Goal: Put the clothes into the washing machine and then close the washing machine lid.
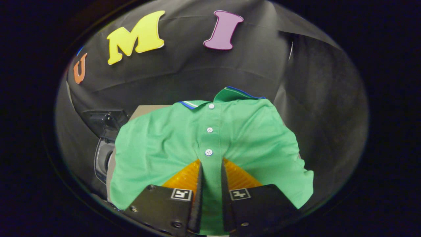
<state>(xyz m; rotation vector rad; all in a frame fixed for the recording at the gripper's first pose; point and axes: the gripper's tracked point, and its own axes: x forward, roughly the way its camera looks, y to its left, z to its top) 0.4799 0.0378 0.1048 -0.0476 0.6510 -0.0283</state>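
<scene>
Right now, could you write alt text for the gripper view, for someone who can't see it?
The gripper is shut on a fold of a green polo shirt, pinched just below its white buttons. A dark machine part peeks out beside it.

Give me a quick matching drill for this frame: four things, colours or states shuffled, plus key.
Things:
1. polo shirt
2. shirt buttons
3. finger pads
4. gripper

Colours or states:
A. orange, ribbed
B. green, blue-trimmed collar
C. white, in a row down the placket
D. nearly shut, with a fold of fabric between the fingers

Pairs: 1-B, 2-C, 3-A, 4-D
</scene>
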